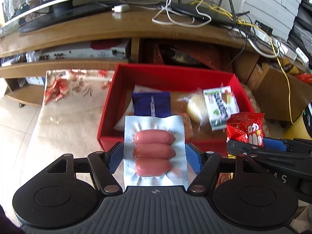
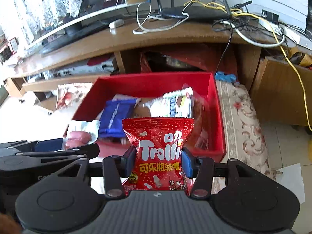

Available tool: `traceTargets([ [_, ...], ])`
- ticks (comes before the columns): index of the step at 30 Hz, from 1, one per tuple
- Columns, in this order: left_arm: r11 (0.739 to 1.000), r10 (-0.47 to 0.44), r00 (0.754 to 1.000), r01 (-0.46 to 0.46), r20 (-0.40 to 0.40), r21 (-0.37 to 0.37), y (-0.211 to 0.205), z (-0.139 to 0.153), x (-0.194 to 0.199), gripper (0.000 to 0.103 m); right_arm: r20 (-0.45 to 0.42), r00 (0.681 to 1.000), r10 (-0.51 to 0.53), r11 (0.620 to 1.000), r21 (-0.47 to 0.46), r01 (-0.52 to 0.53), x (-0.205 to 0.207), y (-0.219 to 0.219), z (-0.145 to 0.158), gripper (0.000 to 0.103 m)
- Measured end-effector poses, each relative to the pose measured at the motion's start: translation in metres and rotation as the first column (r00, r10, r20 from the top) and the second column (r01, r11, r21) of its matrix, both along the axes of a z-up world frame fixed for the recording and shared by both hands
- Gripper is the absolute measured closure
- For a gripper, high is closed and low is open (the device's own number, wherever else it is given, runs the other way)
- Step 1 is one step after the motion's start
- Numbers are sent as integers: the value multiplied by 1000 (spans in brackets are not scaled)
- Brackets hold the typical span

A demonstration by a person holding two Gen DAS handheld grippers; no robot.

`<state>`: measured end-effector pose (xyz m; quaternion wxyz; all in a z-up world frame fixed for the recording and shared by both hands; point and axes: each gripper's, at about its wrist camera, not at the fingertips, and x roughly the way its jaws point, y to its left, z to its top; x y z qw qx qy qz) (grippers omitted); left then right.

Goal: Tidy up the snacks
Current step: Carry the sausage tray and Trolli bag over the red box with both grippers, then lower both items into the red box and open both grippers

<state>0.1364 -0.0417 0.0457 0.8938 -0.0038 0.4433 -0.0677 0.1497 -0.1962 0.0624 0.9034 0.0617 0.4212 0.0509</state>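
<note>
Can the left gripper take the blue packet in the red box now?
Probably not yet. The left gripper is already shut on the sausage pack, so its jaws are full. The blue packet lies uncovered in the red box, just beyond.

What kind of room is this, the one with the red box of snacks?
Probably a living room at home. A TV stands on a long wooden TV stand, a router with tangled cables sits beside it, and a flowery rug lies under the red box.
</note>
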Motion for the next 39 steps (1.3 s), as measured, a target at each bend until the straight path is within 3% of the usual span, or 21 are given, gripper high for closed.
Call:
traceTargets([
  [15,1000,19,999,-20,47,18,-12,8,54,29,25,999,-39,999,12,39,61,-11,7,59],
  [27,998,49,999,-49,1,40,-12,-17,93,29,-13,1000,-29,999,-14,29,102,-7,-17,59],
  [39,996,82,996,-80,-35,41,-6,-30,101,29,-10,1000,6,999,-47,-7,112,2,-22,57],
])
